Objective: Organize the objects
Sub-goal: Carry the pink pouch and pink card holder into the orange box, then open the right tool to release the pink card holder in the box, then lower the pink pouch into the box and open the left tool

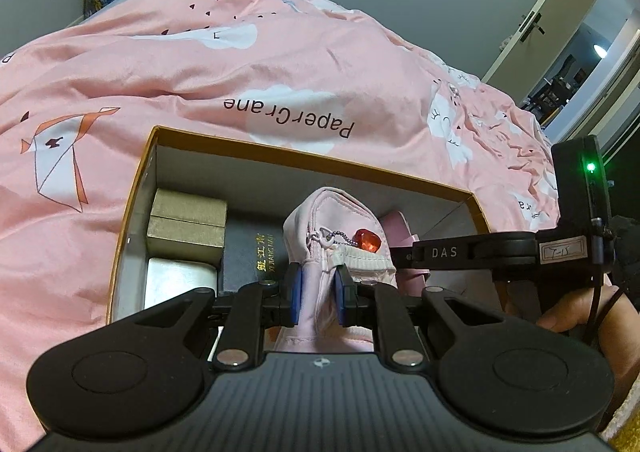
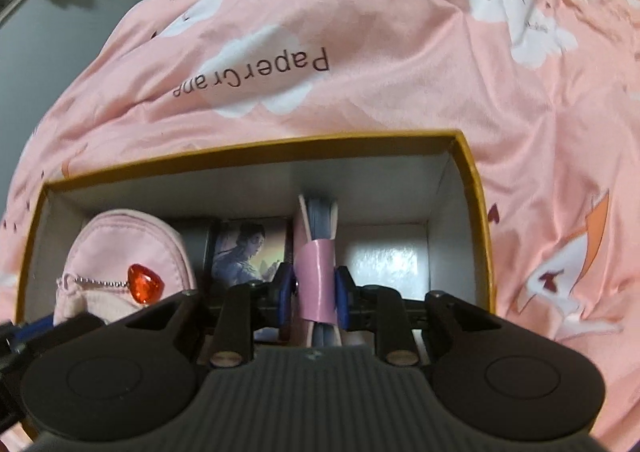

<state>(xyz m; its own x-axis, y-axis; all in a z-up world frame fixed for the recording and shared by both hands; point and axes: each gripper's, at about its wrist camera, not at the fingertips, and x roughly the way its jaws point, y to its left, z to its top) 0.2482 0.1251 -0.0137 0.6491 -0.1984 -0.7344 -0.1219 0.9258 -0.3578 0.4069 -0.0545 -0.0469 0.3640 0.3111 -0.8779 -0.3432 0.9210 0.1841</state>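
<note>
Soft pink fabric zip pouch (image 1: pixel 320 236): pinched in your left gripper (image 1: pixel 319 294), low inside the orange-rimmed cardboard box (image 1: pixel 280 160); pink-banded slim notebook (image 2: pixel 318 276): clamped by your right gripper (image 2: pixel 316 294), likewise inside; gold boxes (image 1: pixel 186 228) already stowed; both releases remain.

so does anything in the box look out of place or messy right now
Nothing looks spilled or damaged. The pink pouch and the pink-banded notebook stand on edge in the box only because the left gripper and right gripper grip them. The small boxes along one side sit neatly.
</note>
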